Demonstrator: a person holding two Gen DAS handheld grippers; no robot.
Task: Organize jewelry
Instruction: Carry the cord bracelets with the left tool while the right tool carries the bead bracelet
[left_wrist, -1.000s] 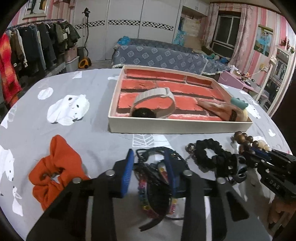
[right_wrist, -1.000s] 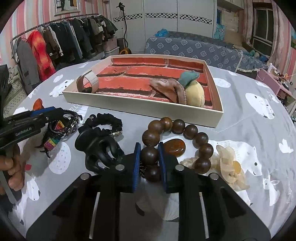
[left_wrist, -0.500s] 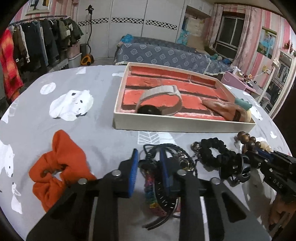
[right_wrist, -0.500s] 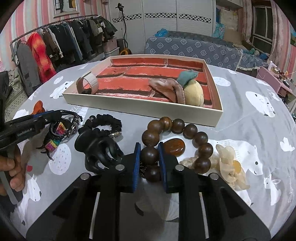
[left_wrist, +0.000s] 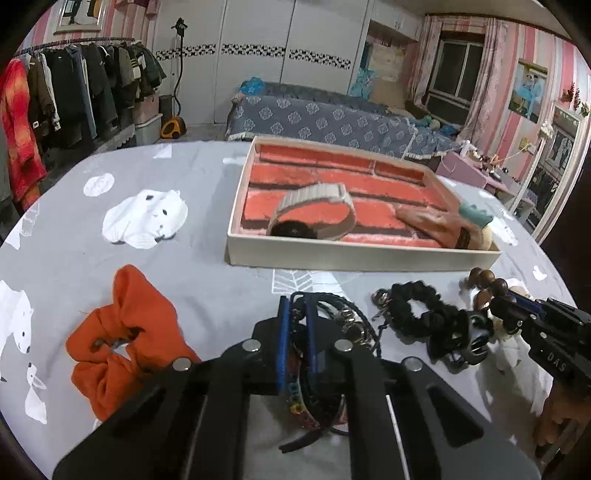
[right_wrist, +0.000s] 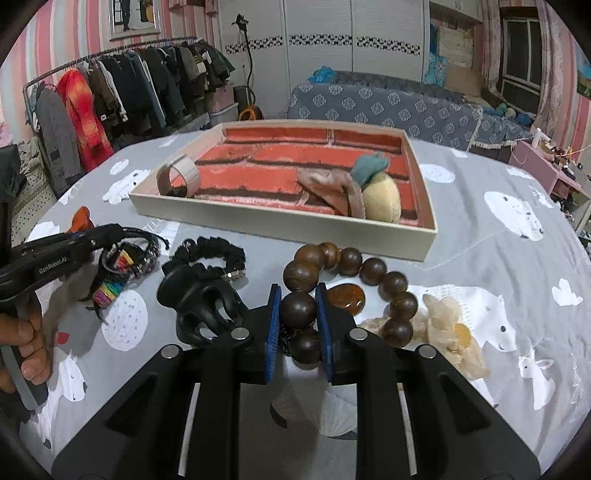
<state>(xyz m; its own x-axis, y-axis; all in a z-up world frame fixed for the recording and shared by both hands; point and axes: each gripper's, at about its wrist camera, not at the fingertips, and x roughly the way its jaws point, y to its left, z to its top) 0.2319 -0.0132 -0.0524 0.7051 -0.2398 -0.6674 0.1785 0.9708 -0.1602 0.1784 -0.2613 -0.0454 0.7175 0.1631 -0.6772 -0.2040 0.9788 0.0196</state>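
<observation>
Left gripper (left_wrist: 296, 321) jaws, wide a second before, were closed onto the bracelet bundle (left_wrist: 332, 325) lying on the worktop (left_wrist: 207, 273). Right gripper (right_wrist: 298, 308) was kept clamped on the wooden bead bracelet (right_wrist: 373, 271). Both pieces were judged ready for lifting into the tray (left_wrist: 354, 254).

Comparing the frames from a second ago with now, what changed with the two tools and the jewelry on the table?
The left tool closed from wide open onto the bundle of cord bracelets, now pinched between its blue pads. The right tool stayed clamped on a bead of the wooden bead bracelet. Neither item has been lifted. The tray, black hair claw, black scrunchie and orange scrunchie lie as before.
</observation>
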